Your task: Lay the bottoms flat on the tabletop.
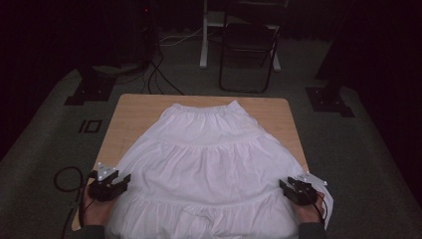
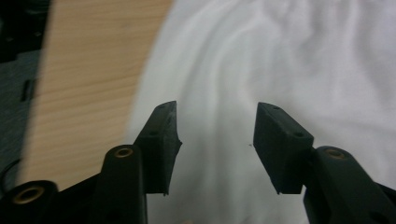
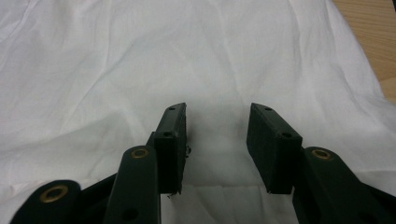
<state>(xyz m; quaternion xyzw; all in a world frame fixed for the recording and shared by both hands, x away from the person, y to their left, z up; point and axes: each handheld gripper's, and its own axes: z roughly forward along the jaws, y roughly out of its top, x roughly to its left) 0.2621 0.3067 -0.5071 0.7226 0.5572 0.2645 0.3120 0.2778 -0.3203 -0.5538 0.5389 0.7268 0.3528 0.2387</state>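
Skirt [image 1: 209,164] lies spread flat across the desk [image 1: 129,107], waistband at the far side; left gripper [image 1: 122,181] and right gripper [image 1: 286,188] sit at its near corners, fingers open, gripping nothing

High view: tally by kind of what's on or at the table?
White skirt: 1
Tongs: 2, left and right, both open over the skirt's side edges
Wooden table: 1
Total: 4

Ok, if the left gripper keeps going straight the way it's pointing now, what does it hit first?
Most likely the white skirt: the left gripper has open jaws with only that cloth ahead between them. The wooden table lies off to one side. How high it is above the cloth is unclear.
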